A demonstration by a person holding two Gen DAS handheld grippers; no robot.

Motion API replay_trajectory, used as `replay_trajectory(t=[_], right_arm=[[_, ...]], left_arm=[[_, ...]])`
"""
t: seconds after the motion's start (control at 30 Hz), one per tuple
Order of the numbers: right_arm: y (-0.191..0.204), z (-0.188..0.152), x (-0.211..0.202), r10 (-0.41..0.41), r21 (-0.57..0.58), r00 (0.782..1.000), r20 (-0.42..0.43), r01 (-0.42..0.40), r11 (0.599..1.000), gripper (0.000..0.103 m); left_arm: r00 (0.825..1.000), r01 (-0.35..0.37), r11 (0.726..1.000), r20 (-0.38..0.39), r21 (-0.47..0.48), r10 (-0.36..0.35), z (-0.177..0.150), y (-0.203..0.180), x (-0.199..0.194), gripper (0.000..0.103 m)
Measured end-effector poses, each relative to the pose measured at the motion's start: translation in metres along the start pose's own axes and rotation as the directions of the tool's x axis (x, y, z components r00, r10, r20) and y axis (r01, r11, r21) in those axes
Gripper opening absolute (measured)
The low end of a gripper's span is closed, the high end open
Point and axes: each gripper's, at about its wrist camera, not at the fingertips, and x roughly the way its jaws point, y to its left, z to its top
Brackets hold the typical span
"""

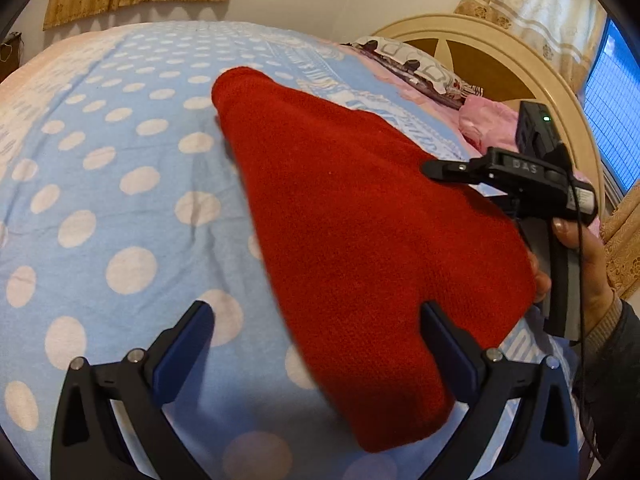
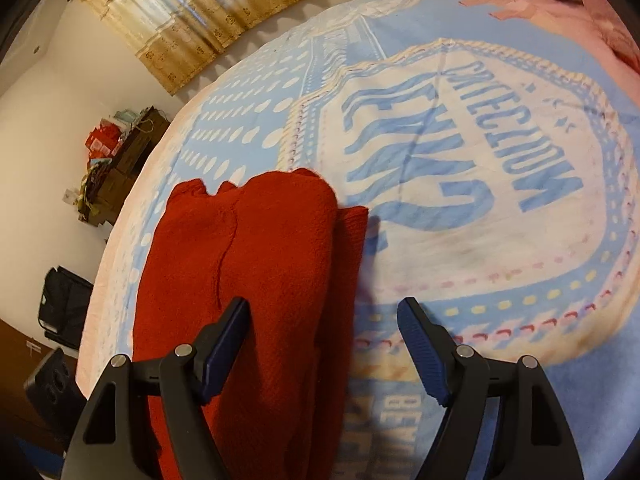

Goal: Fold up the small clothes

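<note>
Between the spread fingers of the left tool [image 1: 316,336] lies the near end of a red knitted garment [image 1: 360,216]; its jaws stand wide open, and the right finger's pad sits against or just over the cloth's edge, though I cannot tell whether it touches. Nothing is clamped. From this tool the red garment runs away and to the left across the bed, ending in a rounded folded tip, and it looks blurred along its near left border.

Beyond the garment's right edge, the right tool [image 1: 430,169] comes in from the right side, held by a hand [image 1: 580,248] in a dark sleeve with a ribbed cuff. In its own view the right tool [image 2: 324,320] is open too, gripping nothing: its left finger hovers over the folded red cloth, its right finger over bare bedding. Ahead and left of that tool the garment lies in layers, one fold stacked over a flatter piece.

Under everything spreads a blue blanket [image 1: 120,160] with white dots, and right of the right tool it bears a large white badge with blue lettering. Farther off are a pillow [image 1: 416,64], a round cream headboard [image 1: 520,52] and gold curtains [image 2: 192,12].
</note>
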Motion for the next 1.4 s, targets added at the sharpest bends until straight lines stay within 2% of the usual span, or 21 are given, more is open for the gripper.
replay_trajectory(t=[0.2,0.33,0.43,0.6,0.63,0.67,0.73,0.83,1.03,1.13,1.2,1.23,1.4], right_arm=[[-0.016,0.012,0.001,0.053,0.070,0.998,0.036,-0.055,0.996,0.077],[-0.023,0.019,0.007,0.106,0.112,0.993,0.042,-0.111,0.987,0.077],[-0.020,0.022,0.016,0.149,0.110,0.989,0.020,-0.150,0.983,0.076],[-0.010,0.023,0.023,0.173,0.070,0.985,0.005,-0.173,0.983,0.076],[-0.009,0.023,0.024,0.181,0.065,0.984,0.008,-0.181,0.981,0.072],[-0.009,0.023,0.024,0.191,0.058,0.982,0.014,-0.191,0.980,0.059],[-0.006,0.020,0.025,0.206,0.036,0.978,0.022,-0.207,0.978,0.047],[0.004,0.017,0.030,0.173,-0.012,0.985,0.023,-0.173,0.985,0.046],[-0.007,0.021,0.035,0.200,0.034,0.980,0.018,-0.200,0.979,0.045],[-0.010,0.020,0.033,0.222,0.054,0.974,0.032,-0.224,0.973,0.045],[-0.003,0.017,0.031,0.206,0.016,0.978,0.041,-0.206,0.978,0.036],[0.001,0.016,0.030,0.204,-0.005,0.978,0.047,-0.204,0.979,0.032],[0.006,0.015,0.026,0.186,-0.028,0.980,0.071,-0.184,0.982,0.029]], left_arm=[[0.998,0.061,0.998,0.022,-0.035,-0.060,-0.002,0.008,-0.003,0.103],[0.996,0.077,0.996,0.037,-0.055,-0.075,-0.003,0.010,-0.004,0.103],[0.995,0.093,0.993,0.042,-0.067,-0.090,-0.002,0.009,-0.003,0.103],[0.995,0.096,0.993,0.044,-0.063,-0.094,-0.001,0.008,-0.002,0.103],[0.995,0.091,0.994,0.043,-0.059,-0.089,-0.001,0.007,-0.002,0.103],[0.996,0.086,0.995,0.042,-0.055,-0.083,0.000,0.005,-0.001,0.103],[0.997,0.069,0.997,0.037,-0.040,-0.068,0.000,0.002,0.000,0.103],[0.999,0.046,0.999,0.021,0.002,-0.046,0.003,-0.007,0.005,0.103],[1.000,0.023,0.999,0.009,0.031,-0.024,0.006,-0.015,0.008,0.102],[0.999,0.038,0.998,0.001,0.042,-0.038,0.007,-0.018,0.008,0.095],[0.998,0.056,0.997,-0.004,0.050,-0.056,0.008,-0.020,0.007,0.086],[0.998,0.056,0.997,-0.004,0.051,-0.056,0.008,-0.020,0.006,0.085],[0.998,0.059,0.996,0.007,0.063,-0.059,0.008,-0.025,0.003,0.068]])
